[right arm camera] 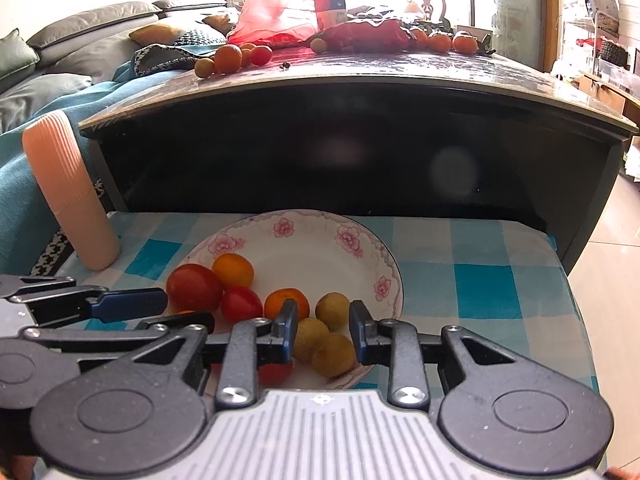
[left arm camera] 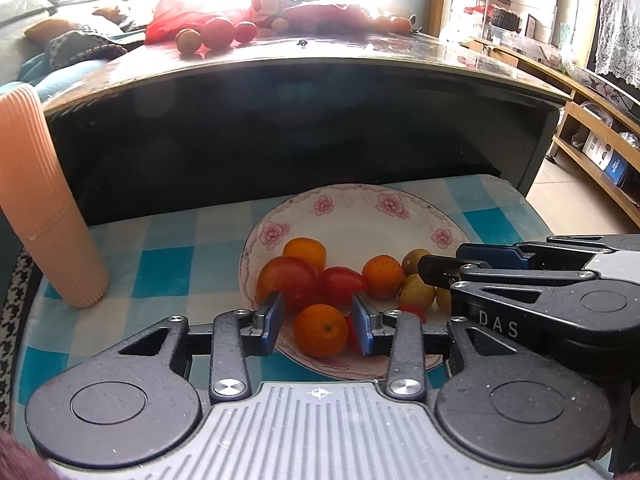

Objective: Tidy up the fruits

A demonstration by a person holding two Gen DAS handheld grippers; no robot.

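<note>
A white plate with pink flowers (left arm camera: 352, 216) (right arm camera: 304, 240) sits on a blue checked cloth and holds several fruits: oranges, red tomatoes and yellow-green round fruits. My left gripper (left arm camera: 318, 322) is open, its fingers on either side of an orange (left arm camera: 320, 330) at the plate's near edge, not closed on it. My right gripper (right arm camera: 323, 330) is open above two yellow-green fruits (right arm camera: 332, 354) at the plate's near right edge. Each gripper shows in the other's view: the right one (left arm camera: 440, 270) and the left one (right arm camera: 160, 312).
A ribbed peach cylinder (left arm camera: 44, 204) (right arm camera: 68, 192) stands at the left of the cloth. Behind the plate rises a dark table (left arm camera: 304, 64) (right arm camera: 360, 76) with more fruits (left arm camera: 218, 32) (right arm camera: 228, 58) and red bags on top. A sofa lies far left, shelves at right.
</note>
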